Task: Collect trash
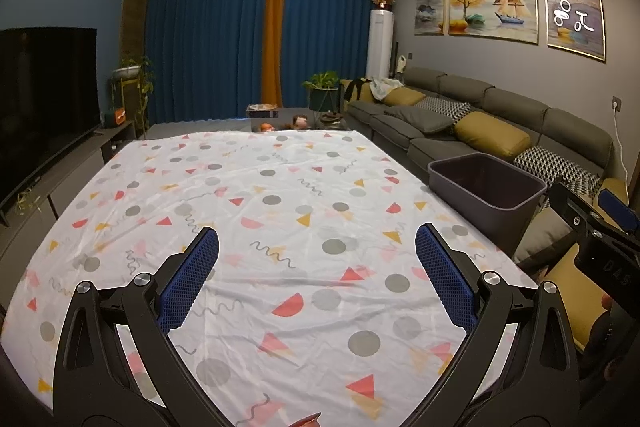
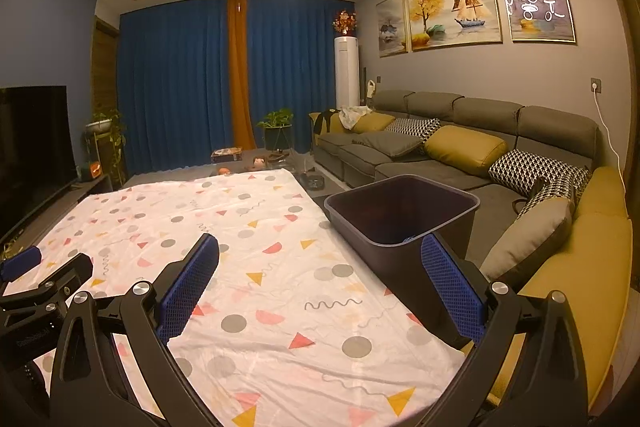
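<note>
Left gripper [image 1: 317, 259], jaws spread and empty, hangs over the patterned cloth [image 1: 256, 211]; an orange scrap [image 1: 306, 420], possibly trash, peeks in at the cloth's near edge. Right gripper [image 2: 320, 267], equally spread and empty, faces the bin [image 2: 400, 215] just beside the cloth's right edge. Risk: the scrap lies beneath the cameras' view, so a blind reach could miss it or snag the cloth.

The worktop cloth [image 1: 256, 187] is white with grey dots, red and yellow triangles; the bin [image 2: 400, 219] is dark purple-grey; the fingers' pads [image 1: 192, 275] are blue mesh.
</note>
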Motion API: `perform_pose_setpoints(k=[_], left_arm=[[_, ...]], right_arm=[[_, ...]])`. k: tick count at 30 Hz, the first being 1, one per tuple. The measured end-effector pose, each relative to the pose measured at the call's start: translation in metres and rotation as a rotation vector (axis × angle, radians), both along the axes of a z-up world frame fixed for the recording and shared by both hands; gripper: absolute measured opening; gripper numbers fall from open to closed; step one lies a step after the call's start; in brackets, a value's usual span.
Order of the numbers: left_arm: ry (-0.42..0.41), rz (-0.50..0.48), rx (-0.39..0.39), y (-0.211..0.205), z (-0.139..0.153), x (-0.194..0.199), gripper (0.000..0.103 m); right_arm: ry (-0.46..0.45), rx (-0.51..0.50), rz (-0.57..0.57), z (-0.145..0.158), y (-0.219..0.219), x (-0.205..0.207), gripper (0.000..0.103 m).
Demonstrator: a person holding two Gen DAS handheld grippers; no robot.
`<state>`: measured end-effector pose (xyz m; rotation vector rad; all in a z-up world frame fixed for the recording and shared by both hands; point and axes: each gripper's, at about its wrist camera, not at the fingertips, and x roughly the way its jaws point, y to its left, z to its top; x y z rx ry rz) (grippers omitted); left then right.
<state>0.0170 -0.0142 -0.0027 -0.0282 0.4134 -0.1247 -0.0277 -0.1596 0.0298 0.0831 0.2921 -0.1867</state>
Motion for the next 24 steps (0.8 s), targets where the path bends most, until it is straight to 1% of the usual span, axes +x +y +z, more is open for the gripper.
perform_pose_setpoints(k=[24], left_arm=[[0.003, -0.002, -0.004, -0.0003, -0.0010, 0.0001, 0.097]], right_arm=[[-0.010, -0.004, -0.004, 0.0014, 0.0005, -0.0012, 0.098]])
